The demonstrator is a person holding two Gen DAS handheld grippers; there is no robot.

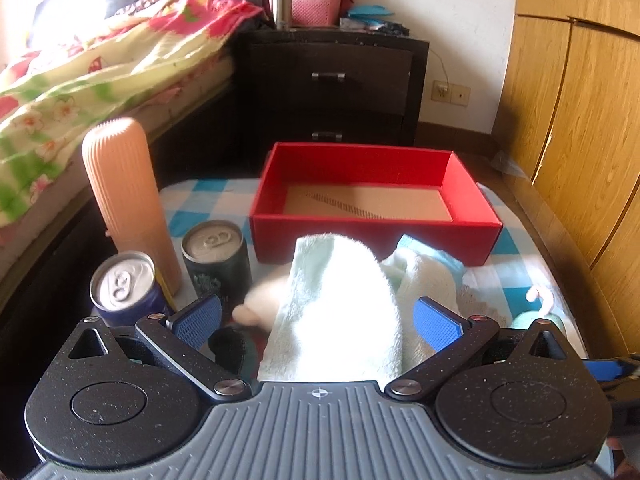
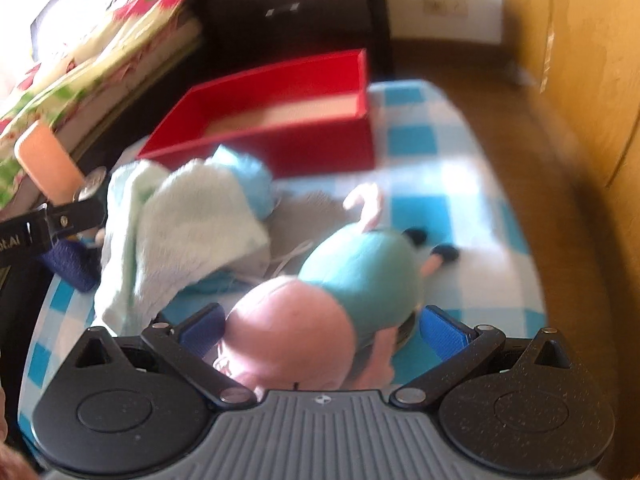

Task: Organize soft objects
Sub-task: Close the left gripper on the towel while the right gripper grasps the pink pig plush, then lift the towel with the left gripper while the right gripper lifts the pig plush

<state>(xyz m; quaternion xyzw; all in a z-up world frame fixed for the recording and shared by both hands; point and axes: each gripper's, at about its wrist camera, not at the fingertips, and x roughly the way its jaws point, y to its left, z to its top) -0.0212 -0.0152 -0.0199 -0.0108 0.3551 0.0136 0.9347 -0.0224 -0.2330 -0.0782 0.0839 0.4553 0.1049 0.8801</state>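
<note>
The left gripper (image 1: 318,320) is shown with its jaws spread wide, a pale green towel (image 1: 340,304) lying between the blue pads (image 1: 198,320); the pads are apart from the cloth on both sides, so nothing is clamped. A second, crumpled towel (image 1: 424,270) with a blue edge lies just beside the first, on the right. Behind both, a red box (image 1: 372,236) with a bare cardboard floor is set on the blue-and-white checked cloth (image 1: 504,284). To the left of the towels, two drink cans (image 1: 218,258) and a tall ribbed peach cylinder (image 1: 128,204) are crowded close together, the nearer can almost touching the left finger. A bed with a floral quilt (image 1: 104,64) and a dark nightstand (image 1: 332,84) are seen beyond.

In the right wrist view, which is blurred, the right gripper (image 2: 322,328) is likewise wide open around a plush toy (image 2: 320,304) with a pink head and teal body; whether the pads touch it cannot be told. The towels are heaped to the toy's left, between it and the left gripper.
</note>
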